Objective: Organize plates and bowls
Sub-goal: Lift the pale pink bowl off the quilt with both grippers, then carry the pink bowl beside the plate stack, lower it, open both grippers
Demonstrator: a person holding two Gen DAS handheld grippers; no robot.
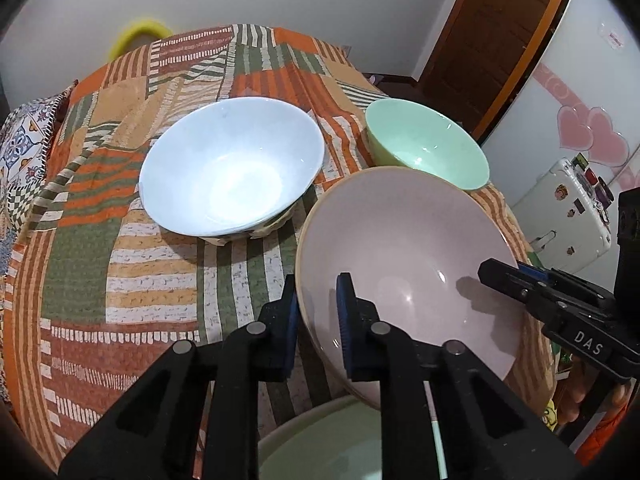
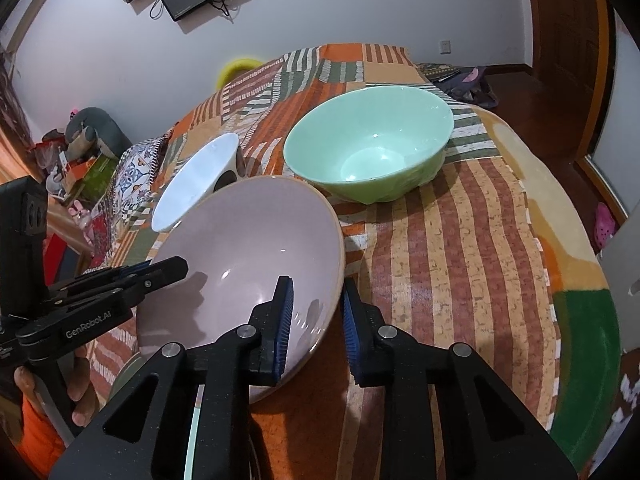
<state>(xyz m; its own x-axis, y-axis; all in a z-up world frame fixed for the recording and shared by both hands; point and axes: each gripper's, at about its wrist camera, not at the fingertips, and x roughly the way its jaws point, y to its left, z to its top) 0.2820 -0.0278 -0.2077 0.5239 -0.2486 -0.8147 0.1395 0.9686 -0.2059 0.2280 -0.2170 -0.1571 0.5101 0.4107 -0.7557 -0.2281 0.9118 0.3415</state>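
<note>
Striped tablecloth (image 1: pixel 152 280); glossy pink bowl (image 1: pixel 404 248), tilted, both grippers straddling rim.

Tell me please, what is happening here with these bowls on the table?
A person holds a gripper in each hand, and both straddle the rim of the pink bowl: the left gripper at its left edge, the right gripper at its right. The bowl is tilted over a pale green plate. The white bowl and the green bowl sit untouched on the striped tablecloth.
</note>
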